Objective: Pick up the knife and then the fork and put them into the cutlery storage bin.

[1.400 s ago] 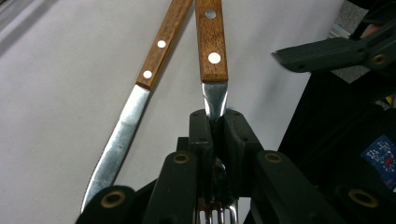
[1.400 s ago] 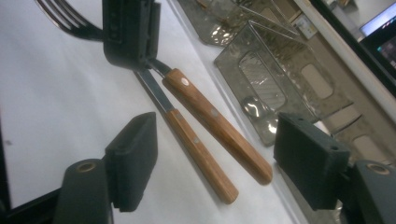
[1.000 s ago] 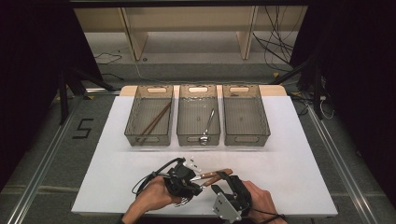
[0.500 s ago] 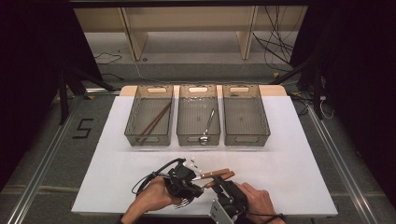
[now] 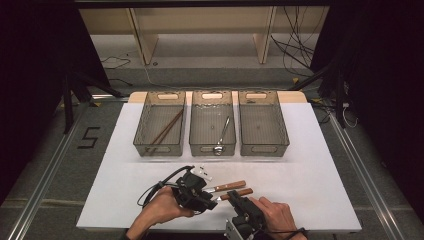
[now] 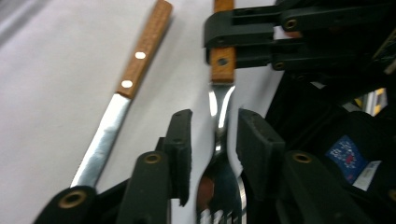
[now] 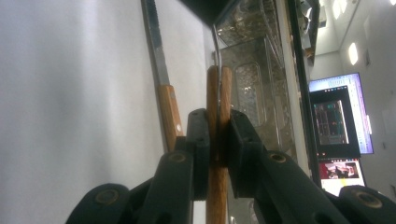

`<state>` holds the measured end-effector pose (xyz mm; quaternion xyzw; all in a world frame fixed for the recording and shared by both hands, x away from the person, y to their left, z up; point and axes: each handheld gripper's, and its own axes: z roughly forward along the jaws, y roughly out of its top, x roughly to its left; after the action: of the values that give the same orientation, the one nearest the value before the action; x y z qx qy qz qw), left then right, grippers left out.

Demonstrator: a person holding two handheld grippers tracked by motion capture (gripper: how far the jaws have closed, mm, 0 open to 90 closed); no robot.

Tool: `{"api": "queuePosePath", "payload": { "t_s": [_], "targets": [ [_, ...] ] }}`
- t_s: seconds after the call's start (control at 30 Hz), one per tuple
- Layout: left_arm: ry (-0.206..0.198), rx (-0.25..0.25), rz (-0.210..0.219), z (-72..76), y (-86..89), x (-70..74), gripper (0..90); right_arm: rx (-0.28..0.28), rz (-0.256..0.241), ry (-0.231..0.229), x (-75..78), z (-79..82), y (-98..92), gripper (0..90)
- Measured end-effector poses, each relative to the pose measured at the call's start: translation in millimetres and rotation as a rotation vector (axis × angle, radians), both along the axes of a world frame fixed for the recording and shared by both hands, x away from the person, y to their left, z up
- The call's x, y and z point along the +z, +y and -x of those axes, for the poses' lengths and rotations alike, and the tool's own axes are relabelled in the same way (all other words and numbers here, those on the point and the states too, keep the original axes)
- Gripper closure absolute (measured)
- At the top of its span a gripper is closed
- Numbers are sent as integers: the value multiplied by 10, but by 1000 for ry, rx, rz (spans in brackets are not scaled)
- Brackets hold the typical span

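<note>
Readable text: only a black "5" (image 5: pixel 88 138) marked on the floor left of the table. Blue sticker (image 6: pixel 346 154) on the right gripper body in the left gripper view, print too blurred to read. Monitor (image 7: pixel 337 121) far right in the right gripper view, screen content illegible

Fork (image 6: pixel 219 107), wooden handle, lies at the near edge of the white table (image 5: pixel 320 165), between both grippers. Knife (image 5: pixel 227 186), also wooden-handled with two rivets, lies just beside it on the far side, roughly parallel, not touching as far as I can tell

Right gripper (image 5: pixel 239 202): jaws clamped on the fork's wooden handle, pads flat against both sides in the right gripper view (image 7: pixel 218 135). Handle end is cut off by the bottom of that frame

Left gripper (image 5: pixel 210 204): jaws part open, straddling the fork's metal neck (image 6: pixel 214 154). Small gap shows on each side, no contact visible. Tines run out of the frame at the bottom, blurred

High view: fork head is hidden under the left gripper, only a bit of handle shows between the two grippers. Hands cover most of both tools' rear parts

Far side: three clear bins in a row. Left bin (image 5: pixel 145 131) holds chopsticks (image 5: pixel 165 131), middle bin (image 5: pixel 196 131) holds a spoon (image 5: pixel 222 136), right bin (image 5: pixel 280 131) shows a small dark item at its far end, can't make out what it is
</note>
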<state>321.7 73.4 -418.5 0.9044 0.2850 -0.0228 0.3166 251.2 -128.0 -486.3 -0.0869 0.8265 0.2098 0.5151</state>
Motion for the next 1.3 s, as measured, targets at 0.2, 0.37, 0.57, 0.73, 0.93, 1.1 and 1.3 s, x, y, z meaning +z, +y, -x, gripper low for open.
{"api": "queuePosePath", "payload": {
  "t_s": [0.2,0.37,0.57,0.73,0.93,1.1,1.3],
  "targets": [
    [-64,73,47,-43,148,137,404,-34,14,12,19,-41,-68,811],
    [-123,140,98,-94,380,290,333,-68,6,28,56,-93,-155,811],
    [-200,244,149,-148,660,386,299,-129,-29,60,167,-198,-315,811],
    [-228,278,171,-165,795,259,277,-212,-137,131,319,-330,-452,811],
    [-227,289,178,-173,836,26,239,-302,-292,284,542,-544,-567,810],
    [-259,317,233,-159,888,-101,232,-342,-459,409,712,-744,-645,810],
    [-284,339,255,-112,938,-244,222,-386,-649,581,897,-1042,-800,810]
  ]
}}
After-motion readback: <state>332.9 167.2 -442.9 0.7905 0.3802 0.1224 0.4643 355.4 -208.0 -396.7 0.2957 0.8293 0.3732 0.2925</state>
